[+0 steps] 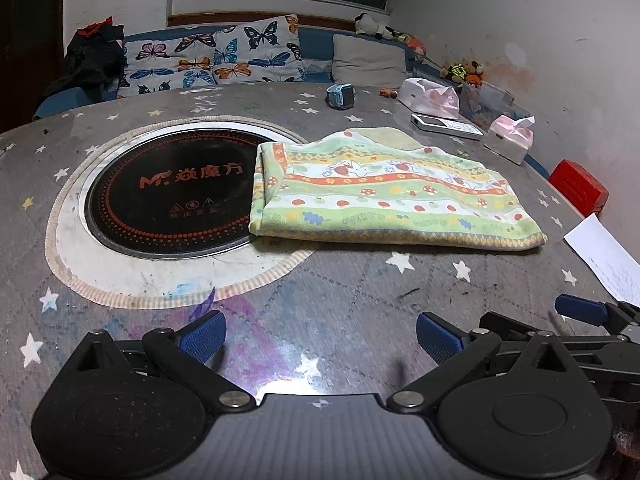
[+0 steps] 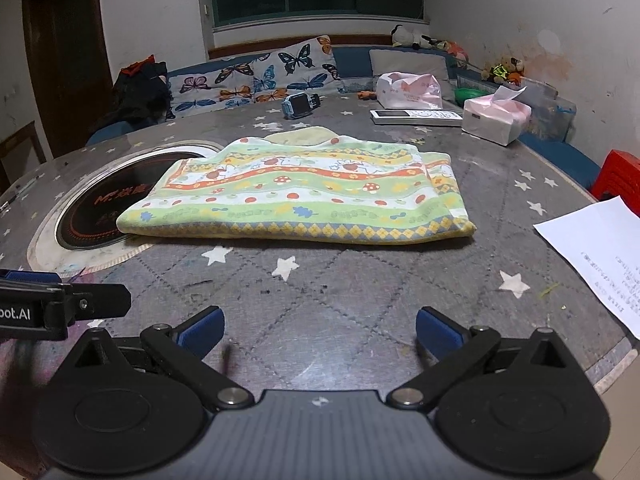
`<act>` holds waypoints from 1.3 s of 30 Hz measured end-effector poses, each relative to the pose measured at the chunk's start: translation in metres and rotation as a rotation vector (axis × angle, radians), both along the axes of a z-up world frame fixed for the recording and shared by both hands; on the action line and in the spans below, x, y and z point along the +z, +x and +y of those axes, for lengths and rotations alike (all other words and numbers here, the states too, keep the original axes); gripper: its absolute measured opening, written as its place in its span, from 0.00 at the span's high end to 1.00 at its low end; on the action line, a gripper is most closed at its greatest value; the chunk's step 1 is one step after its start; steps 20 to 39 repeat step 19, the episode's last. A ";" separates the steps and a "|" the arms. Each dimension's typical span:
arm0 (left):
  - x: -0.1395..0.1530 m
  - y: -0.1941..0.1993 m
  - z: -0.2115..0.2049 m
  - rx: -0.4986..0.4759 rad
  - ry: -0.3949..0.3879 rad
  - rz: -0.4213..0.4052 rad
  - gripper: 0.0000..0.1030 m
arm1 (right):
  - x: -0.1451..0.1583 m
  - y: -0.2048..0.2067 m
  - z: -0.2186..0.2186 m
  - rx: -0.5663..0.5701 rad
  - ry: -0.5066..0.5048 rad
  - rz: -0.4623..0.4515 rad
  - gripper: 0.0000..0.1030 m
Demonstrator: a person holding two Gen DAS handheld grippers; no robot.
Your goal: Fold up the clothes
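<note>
A folded cloth (image 1: 384, 192) with green, orange and yellow bands of mushrooms and apples lies flat on the grey star-patterned table (image 1: 360, 300). Its left end overlaps the rim of the black round cooktop (image 1: 168, 188). In the right wrist view the same cloth (image 2: 304, 196) lies straight ahead. My left gripper (image 1: 320, 338) stands open over bare table, short of the cloth, nothing between its blue pads. My right gripper (image 2: 320, 334) is open wide too and holds nothing, also short of the cloth's near edge. The right gripper's blue tip (image 1: 582, 308) shows at the left view's right edge.
At the back right stand two tissue packs (image 2: 496, 118), a white remote (image 2: 416, 117) and a blue toy watch (image 2: 298, 105). A white paper sheet (image 2: 600, 248) lies at the right edge by a red stool (image 2: 618, 176). Butterfly cushions (image 1: 216, 56) line a bench behind the table.
</note>
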State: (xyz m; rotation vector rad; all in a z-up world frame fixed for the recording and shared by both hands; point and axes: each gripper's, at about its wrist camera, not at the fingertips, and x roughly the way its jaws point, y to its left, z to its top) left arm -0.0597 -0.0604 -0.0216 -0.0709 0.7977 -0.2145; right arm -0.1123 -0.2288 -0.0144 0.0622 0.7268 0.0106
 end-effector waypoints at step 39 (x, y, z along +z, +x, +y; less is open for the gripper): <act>0.000 -0.001 -0.006 -0.019 0.000 -0.005 0.00 | -0.002 0.001 0.005 0.005 -0.004 0.005 0.00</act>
